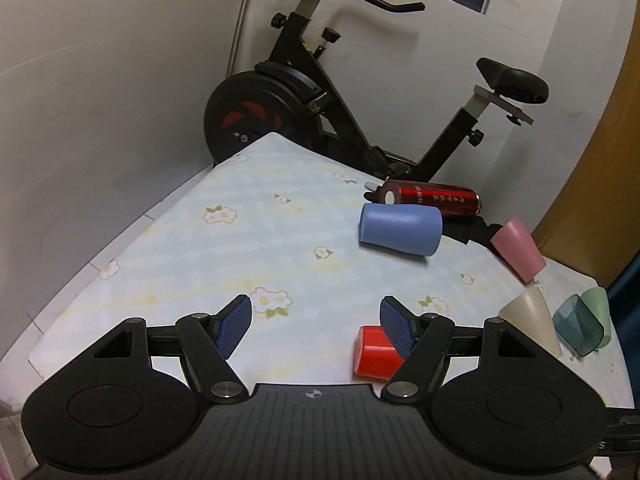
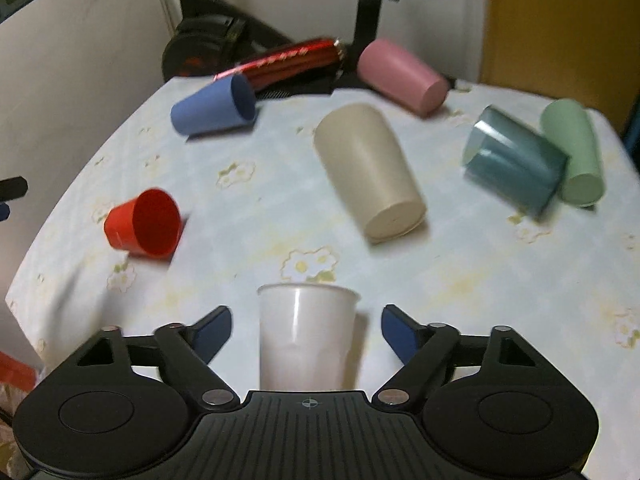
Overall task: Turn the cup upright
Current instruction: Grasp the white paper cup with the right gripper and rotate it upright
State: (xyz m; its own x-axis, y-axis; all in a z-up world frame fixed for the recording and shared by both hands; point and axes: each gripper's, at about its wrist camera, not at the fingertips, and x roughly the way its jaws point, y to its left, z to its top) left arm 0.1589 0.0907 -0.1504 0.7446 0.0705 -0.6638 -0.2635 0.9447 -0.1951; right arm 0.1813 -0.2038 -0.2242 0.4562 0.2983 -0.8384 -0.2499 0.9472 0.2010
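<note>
Right tool (image 2: 306, 334) sits nearest, fingers spread wide with a white cup (image 2: 306, 338) standing between them, untouched by either pad; whether its mouth is up or down I cannot tell. Left tool (image 1: 316, 326) is also spread apart, gripping nothing, beside a red cup (image 1: 374, 354) on its side. By my judgement most work remains: 6 cups still lie tipped, from beige cup (image 2: 370, 172) down to red. Flowered bench (image 2: 460, 280) carries them; an exercise bike (image 1: 304, 92) stands behind, against white walls
</note>
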